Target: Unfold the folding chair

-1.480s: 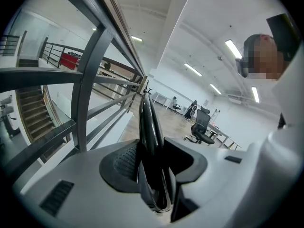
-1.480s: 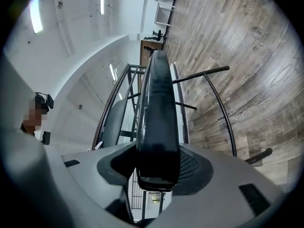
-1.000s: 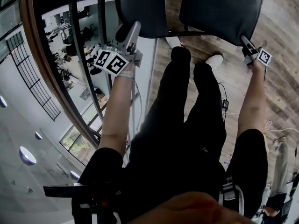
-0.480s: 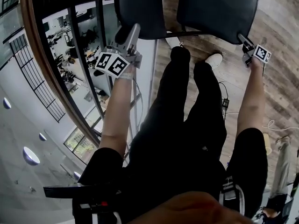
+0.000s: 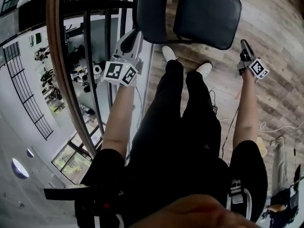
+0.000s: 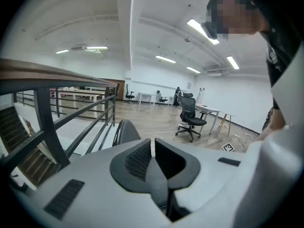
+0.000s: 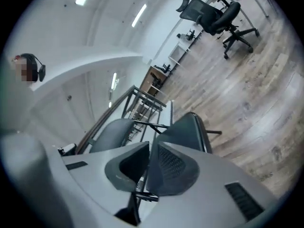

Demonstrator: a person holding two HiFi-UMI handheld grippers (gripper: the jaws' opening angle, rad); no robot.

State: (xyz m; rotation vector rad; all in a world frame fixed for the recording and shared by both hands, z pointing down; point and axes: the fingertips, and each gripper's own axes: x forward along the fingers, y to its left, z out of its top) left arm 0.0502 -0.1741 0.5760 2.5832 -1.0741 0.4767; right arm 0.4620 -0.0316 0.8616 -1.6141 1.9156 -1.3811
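Observation:
The black folding chair stands on the wood floor ahead of me, its padded seat (image 5: 206,15) to the right and its backrest (image 5: 152,11) to the left. My left gripper (image 5: 137,34) hovers just below the backrest's lower left corner, apart from it. My right gripper (image 5: 243,43) hangs right of the seat's near corner, also clear of it. Both pairs of jaws have just been closing and hold nothing. In the left gripper view the left gripper (image 6: 153,142) shows a mere slit, with the backrest's edge (image 6: 124,132) beyond. In the right gripper view the seat (image 7: 192,127) and backrest (image 7: 110,134) lie past the right gripper (image 7: 150,145).
A black railing with a wooden handrail (image 5: 56,56) runs along the left, with a drop to a lower floor behind it. The person's legs and white shoes (image 5: 168,52) stand just before the chair. Cables (image 5: 268,127) lie on the floor at right. An office chair (image 6: 190,118) and desks stand far off.
Both grippers have come off the chair: the left left the backrest's edge, the right left the seat's corner. Both jaws closed. The chair now sits farther up and smaller in view.

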